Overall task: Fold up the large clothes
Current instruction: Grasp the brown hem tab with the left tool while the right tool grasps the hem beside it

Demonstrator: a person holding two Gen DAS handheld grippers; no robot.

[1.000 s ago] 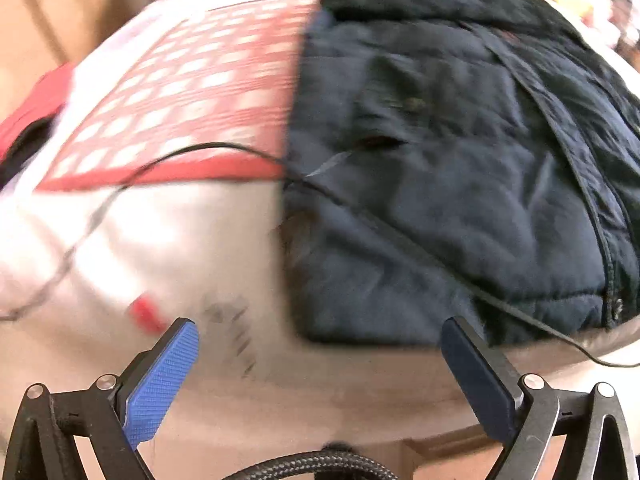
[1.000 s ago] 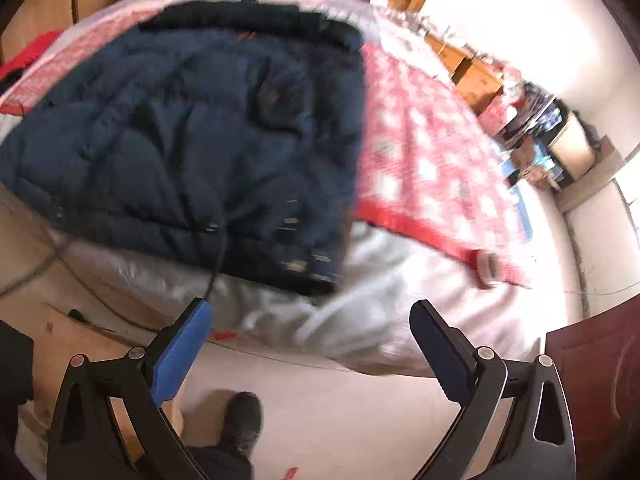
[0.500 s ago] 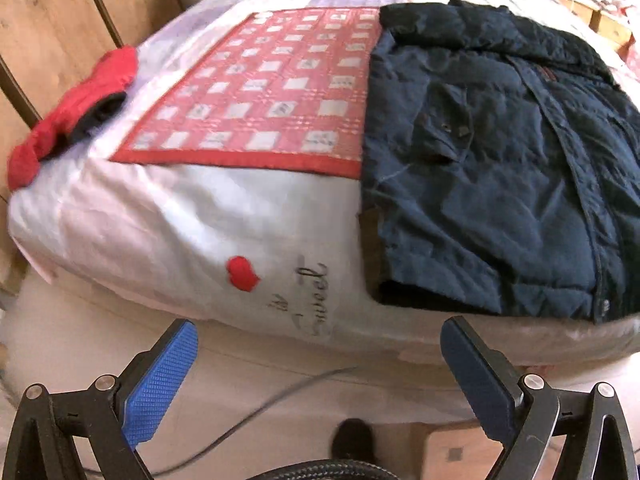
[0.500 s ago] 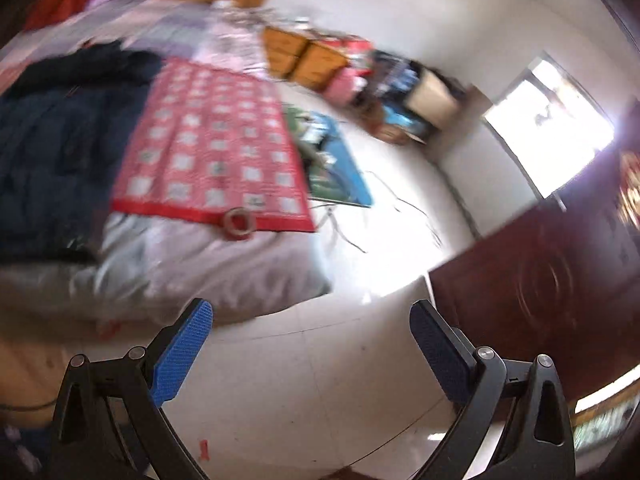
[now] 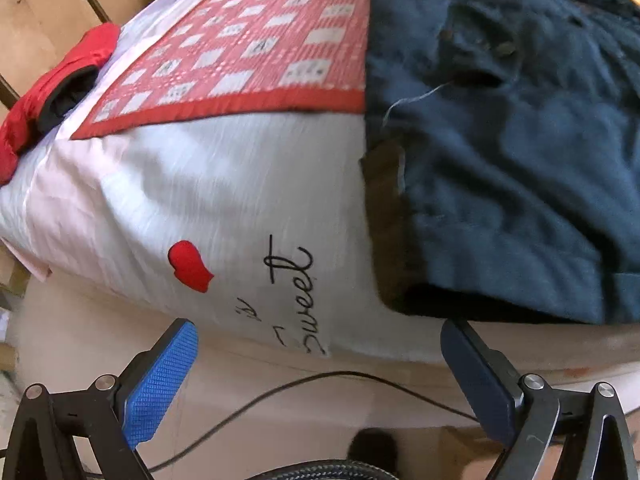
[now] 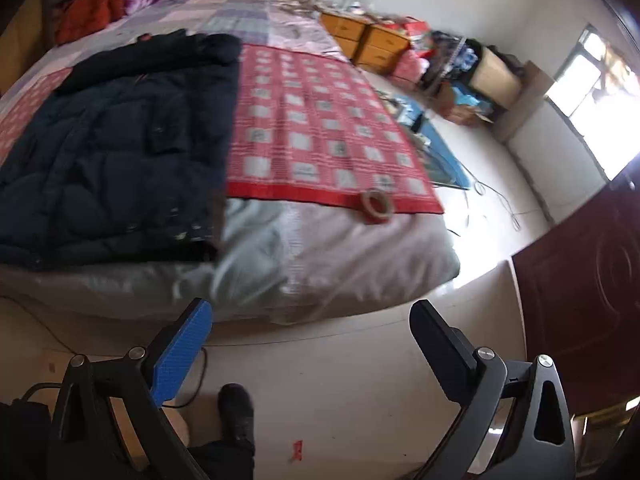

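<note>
A large dark navy padded jacket point(image 5: 520, 152) lies flat on the bed, its hem at the bed's near edge; it also shows in the right wrist view point(image 6: 112, 152). My left gripper point(image 5: 320, 344) is open and empty, held just off the bed edge, its right finger just below the jacket's lower left hem corner. My right gripper point(image 6: 312, 320) is open and empty, held back over the floor, right of the jacket's other hem corner.
A red checked mat point(image 5: 248, 44) covers the bed beside the jacket, also in the right wrist view point(image 6: 320, 128). A tape roll point(image 6: 377, 205) lies on it. A red garment point(image 5: 52, 80) sits at the bed's left edge. A cable point(image 5: 280, 396) hangs below. My shoe point(image 6: 236, 412) is on the floor.
The left gripper has moved closer to the bed edge and the jacket's hem corner. The right wrist view has swung back left, so the jacket shows again.
</note>
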